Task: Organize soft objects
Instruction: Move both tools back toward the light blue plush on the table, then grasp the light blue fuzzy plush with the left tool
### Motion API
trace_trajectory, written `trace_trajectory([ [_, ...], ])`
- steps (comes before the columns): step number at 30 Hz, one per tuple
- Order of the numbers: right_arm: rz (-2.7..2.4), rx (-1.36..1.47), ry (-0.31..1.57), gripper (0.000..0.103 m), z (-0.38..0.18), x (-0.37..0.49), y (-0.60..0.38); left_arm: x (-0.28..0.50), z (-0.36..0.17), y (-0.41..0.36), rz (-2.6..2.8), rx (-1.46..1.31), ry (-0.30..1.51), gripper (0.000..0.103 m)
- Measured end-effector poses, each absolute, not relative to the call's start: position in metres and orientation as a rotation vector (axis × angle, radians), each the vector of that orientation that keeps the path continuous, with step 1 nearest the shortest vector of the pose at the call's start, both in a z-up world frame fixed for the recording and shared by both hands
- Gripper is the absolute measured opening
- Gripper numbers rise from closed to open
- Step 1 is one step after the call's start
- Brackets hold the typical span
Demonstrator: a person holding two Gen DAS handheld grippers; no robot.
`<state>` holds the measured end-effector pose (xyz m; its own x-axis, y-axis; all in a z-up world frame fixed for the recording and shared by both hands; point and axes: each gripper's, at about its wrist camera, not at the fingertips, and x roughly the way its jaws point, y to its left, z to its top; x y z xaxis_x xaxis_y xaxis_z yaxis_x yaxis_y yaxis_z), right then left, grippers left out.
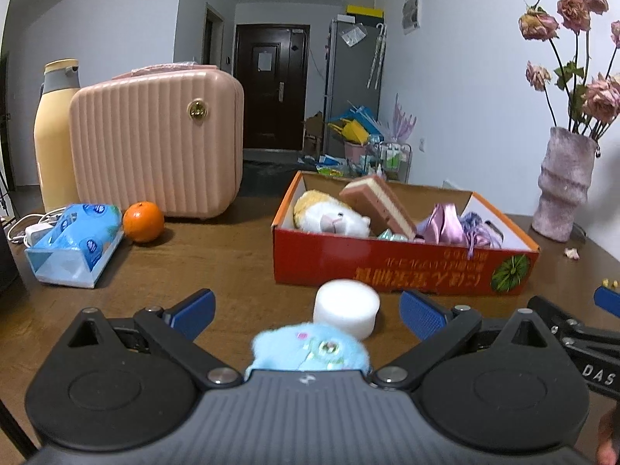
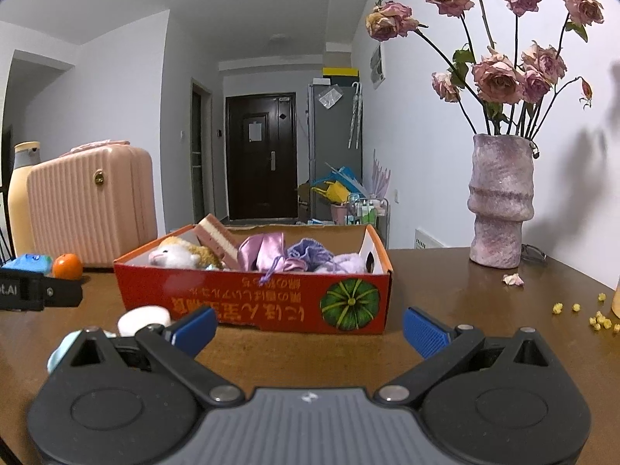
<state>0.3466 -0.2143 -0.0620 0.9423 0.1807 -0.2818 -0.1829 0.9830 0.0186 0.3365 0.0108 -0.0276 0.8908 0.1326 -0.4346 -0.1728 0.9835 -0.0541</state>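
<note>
A red cardboard box (image 1: pixel 403 267) stands on the brown table and holds a white and yellow plush (image 1: pixel 329 219), a pink sponge block (image 1: pixel 378 203) and purple pouches (image 1: pixel 449 224). It also shows in the right wrist view (image 2: pixel 255 294). My left gripper (image 1: pixel 308 316) is open. A blue fluffy toy (image 1: pixel 310 348) and a white foam puck (image 1: pixel 346 307) lie on the table between its fingers. My right gripper (image 2: pixel 310 327) is open and empty in front of the box; the puck (image 2: pixel 143 319) lies at its left finger.
A pink ribbed case (image 1: pixel 159 139), a yellow bottle (image 1: pixel 52 135), an orange (image 1: pixel 143 221) and a blue tissue pack (image 1: pixel 73 244) stand at the left. A purple vase (image 2: pixel 500 201) of dried roses stands at the right, with petals and yellow crumbs (image 2: pixel 596 316) nearby.
</note>
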Motion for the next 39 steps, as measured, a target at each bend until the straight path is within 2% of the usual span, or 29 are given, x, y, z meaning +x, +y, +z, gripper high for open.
trace_trajectory([
  [9, 0.174, -0.021, 0.312, 0.103, -0.065, 0.331, -0.216, 0.326, -0.042, 0.020, 0.118, -0.081, 0.520, 0.103],
  [24, 0.155, -0.028, 0.352, 0.103, -0.070, 0.336, -0.216, 0.357, -0.080, 0.019, 0.077, -0.024, 0.683, 0.103],
  [37, 0.131, -0.044, 0.366, 0.103, -0.073, 0.339, -0.213, 0.378, -0.091, 0.023, 0.049, -0.012, 0.726, 0.103],
  [39, 0.122, -0.043, 0.368, 0.103, -0.074, 0.339, -0.214, 0.379, -0.091, 0.023, 0.047, -0.010, 0.725, 0.100],
])
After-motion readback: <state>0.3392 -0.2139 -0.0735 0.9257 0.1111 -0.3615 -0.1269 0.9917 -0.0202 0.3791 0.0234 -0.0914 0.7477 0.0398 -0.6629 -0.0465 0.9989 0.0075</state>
